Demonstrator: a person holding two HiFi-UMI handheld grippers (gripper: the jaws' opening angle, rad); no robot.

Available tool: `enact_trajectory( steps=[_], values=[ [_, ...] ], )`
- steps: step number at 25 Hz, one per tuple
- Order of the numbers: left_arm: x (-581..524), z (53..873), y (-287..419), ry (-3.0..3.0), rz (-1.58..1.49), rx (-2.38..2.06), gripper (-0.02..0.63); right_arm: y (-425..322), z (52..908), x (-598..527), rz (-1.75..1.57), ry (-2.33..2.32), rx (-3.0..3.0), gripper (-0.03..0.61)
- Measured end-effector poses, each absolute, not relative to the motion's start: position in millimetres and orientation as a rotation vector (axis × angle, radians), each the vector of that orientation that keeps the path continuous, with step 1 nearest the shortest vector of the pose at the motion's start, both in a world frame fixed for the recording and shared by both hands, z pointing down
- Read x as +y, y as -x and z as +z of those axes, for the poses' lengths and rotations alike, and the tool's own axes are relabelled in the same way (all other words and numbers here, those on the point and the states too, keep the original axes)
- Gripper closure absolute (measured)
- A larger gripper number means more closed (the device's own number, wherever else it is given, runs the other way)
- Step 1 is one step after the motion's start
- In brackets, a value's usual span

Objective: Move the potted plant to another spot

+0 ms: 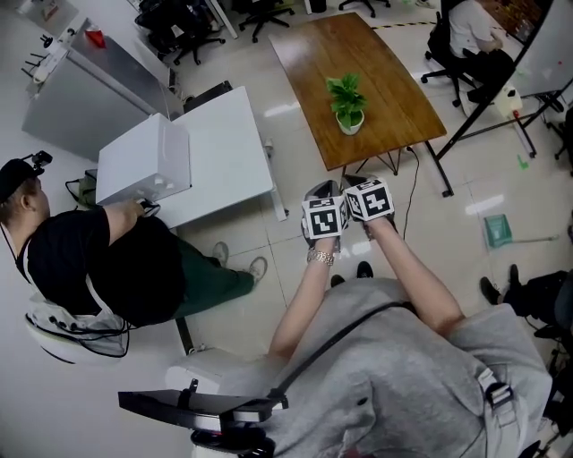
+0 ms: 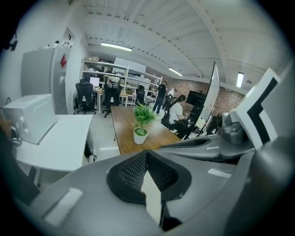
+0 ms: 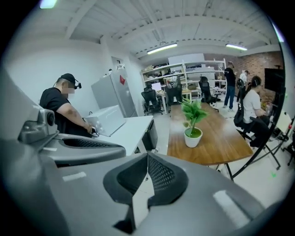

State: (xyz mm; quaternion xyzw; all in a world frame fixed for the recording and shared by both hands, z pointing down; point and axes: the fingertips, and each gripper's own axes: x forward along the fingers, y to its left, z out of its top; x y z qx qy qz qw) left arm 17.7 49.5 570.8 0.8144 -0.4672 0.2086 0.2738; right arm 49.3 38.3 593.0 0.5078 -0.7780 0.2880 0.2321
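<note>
Standing at the near end of the room, the person in the grey sweatshirt (image 1: 403, 376) holds both tools out in front, side by side and touching at their marker cubes. The left gripper (image 2: 147, 156) has its jaws pressed together at the tips, with nothing between them. The right gripper (image 3: 146, 159) is the same, jaws closed on each other and empty. Both hang over the tiled floor (image 1: 295, 259), short of the table's near edge.

At about 9 o'clock from the grippers, a person in a black shirt (image 1: 81, 259) sits at a white desk (image 1: 224, 152), one hand at a white box (image 1: 148, 161) that stands on the desk's left end.

At 12 o'clock stretches a long wooden table (image 1: 376, 54). The potted plant (image 1: 347, 106) stands upright on it in a small white pot, toward the near half of the tabletop and well apart from both grippers, with bare wood all around it.

Farther off at 10 o'clock is a tall grey cabinet (image 1: 85, 98), with black office chairs (image 1: 183, 31) behind it. At about 1 o'clock, beyond the table's far right edge, another person in a white top (image 1: 470, 27) sits on a chair.
</note>
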Motion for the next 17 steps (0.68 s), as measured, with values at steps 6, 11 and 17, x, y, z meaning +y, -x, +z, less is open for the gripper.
enact_trajectory(
  steps=[6, 11, 17],
  values=[
    [53.8, 556.7, -39.5, -2.219, 0.550, -1.230, 0.598, -66.6, 564.6, 37.2, 0.786, -1.418, -2.179, 0.578],
    [62.0, 551.6, -45.2, -2.217, 0.525, -1.245, 0.598, -69.2, 551.1, 45.6, 0.761, -1.414, -2.231, 0.578],
    [71.3, 556.1, -41.7, -2.218, 0.536, -1.254, 0.598, -59.4, 546.8, 59.1, 0.750, -1.370, -2.271, 0.578]
  ],
)
